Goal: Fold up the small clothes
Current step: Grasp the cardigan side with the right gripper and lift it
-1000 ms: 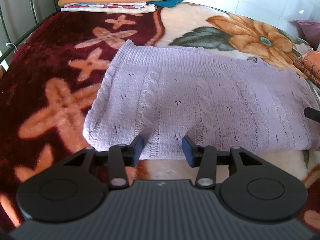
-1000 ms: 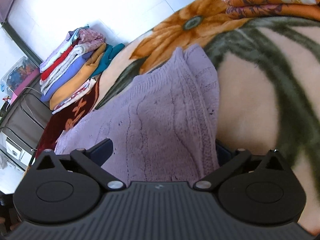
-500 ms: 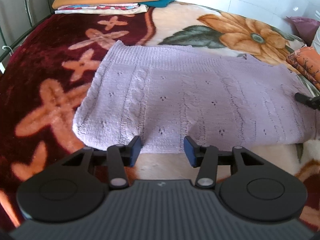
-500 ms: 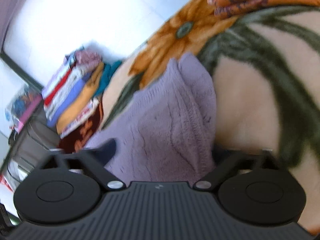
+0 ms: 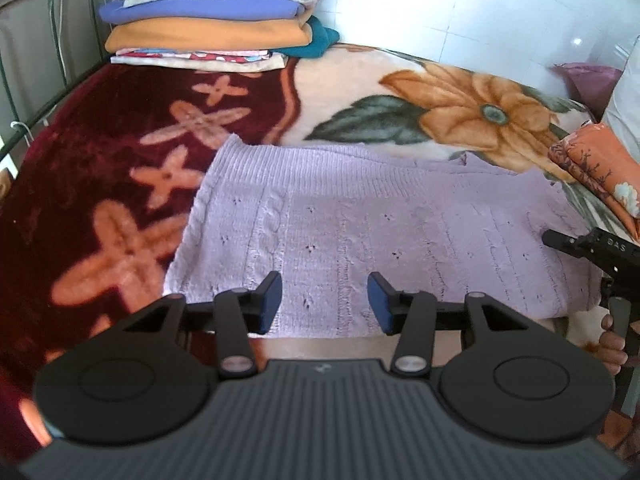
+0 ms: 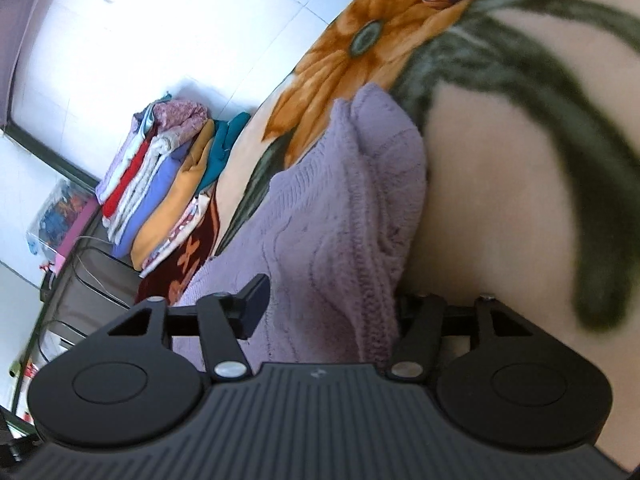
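A lilac cable-knit sweater lies folded flat across a floral blanket. My left gripper hovers open above the sweater's near edge, and only the knit below shows between its blue pads. My right gripper is turned on its side and shut on the lilac sweater at its right end. The bunched knit fills the gap, the left finger presses its top, and the other finger is hidden under the fold. In the left wrist view, the right gripper's upper finger lies on the sweater's right edge.
A tall stack of folded clothes stands at the blanket's far left corner by a white tiled wall. A folded orange floral cloth lies at the far right. A metal bed rail runs along the left. A hand holds the right gripper.
My left gripper has risen, bringing more of the far clothes stack into view. The right gripper's jaws have closed in on the sweater's end and the gripper has rolled.
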{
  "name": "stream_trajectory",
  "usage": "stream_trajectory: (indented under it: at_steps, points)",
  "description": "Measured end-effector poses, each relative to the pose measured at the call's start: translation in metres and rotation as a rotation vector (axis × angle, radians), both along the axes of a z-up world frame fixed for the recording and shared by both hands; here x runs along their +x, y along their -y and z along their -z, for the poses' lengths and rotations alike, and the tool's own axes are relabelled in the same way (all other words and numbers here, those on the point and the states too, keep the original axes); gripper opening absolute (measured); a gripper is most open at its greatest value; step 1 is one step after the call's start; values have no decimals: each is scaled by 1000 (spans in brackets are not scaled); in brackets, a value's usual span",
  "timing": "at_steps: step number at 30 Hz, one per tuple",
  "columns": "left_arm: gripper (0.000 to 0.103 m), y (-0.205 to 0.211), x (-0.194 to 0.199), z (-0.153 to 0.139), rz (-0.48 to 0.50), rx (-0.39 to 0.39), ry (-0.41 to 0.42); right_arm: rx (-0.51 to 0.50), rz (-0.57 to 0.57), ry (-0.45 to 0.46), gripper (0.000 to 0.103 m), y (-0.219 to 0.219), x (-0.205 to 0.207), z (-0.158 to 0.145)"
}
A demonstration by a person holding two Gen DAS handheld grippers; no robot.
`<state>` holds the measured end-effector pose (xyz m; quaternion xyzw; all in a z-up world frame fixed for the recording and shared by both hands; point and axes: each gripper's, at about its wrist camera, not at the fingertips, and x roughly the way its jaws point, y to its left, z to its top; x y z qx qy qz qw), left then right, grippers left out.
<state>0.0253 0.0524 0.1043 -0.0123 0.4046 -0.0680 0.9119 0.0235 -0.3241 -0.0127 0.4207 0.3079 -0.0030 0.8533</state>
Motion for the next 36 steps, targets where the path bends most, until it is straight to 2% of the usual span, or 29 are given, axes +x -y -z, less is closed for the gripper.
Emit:
stream_trajectory:
  at_steps: [2,3,4,5,8,14,23,36]
  points:
    - [49,-1,-1,-1,4,5,-3,-39,8,-4,63,-4,1,-5]
    - [49,-1,-2,-1,4,8,-5,-71,13,-4,56,-8,1,-8]
    - [49,-2,-2,-1,5,11,-7,-110,19,-4,44,-10,-1,-11]
    - [49,-3,-1,-1,5,13,-9,-128,23,0,38,-12,-2,-13]
    - [49,-7,1,0,14,-3,-27,-121,42,24,33,-11,-8,-18]
    - [49,-19,1,-2,1,-14,-31,-156,18,50,31,-20,-5,-36]
    - [49,-43,-1,-19,-40,10,41,-242,-61,89,31,-53,6,-66]
    - [49,-66,7,-2,-79,13,-3,-285,-147,135,29,-92,22,-96]
